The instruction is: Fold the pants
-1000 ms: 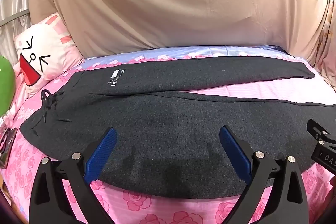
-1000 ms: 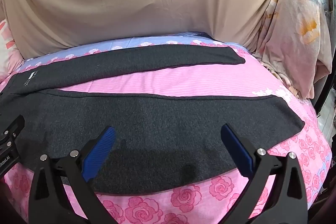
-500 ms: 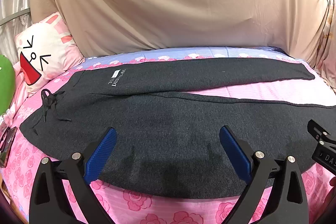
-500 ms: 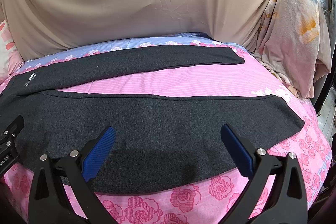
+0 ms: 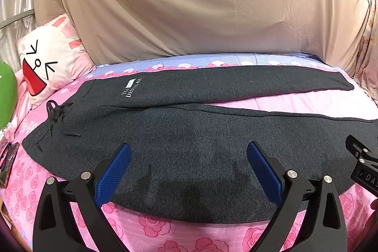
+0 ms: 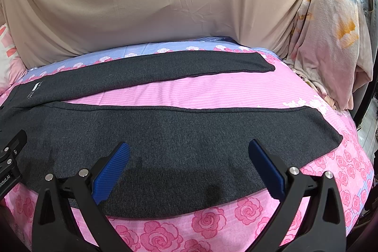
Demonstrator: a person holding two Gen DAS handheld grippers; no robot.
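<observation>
On the pants (image 5: 189,134), white lettering "DES" (image 5: 133,90), partly legible

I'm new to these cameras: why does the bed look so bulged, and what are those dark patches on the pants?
Left wrist view: fisheye lens bows the bed; the patches on the pants are the fingers' shadows. Right wrist view: same bulge, dark corners, shadows again; focus sharp.

White lettering on the pants (image 5: 189,134) near the waistband reads "TO…" and "DESIGN-NO", partly covered by a small label. The neighbouring gripper body (image 6: 9,171) shows "Robot.AI".
</observation>
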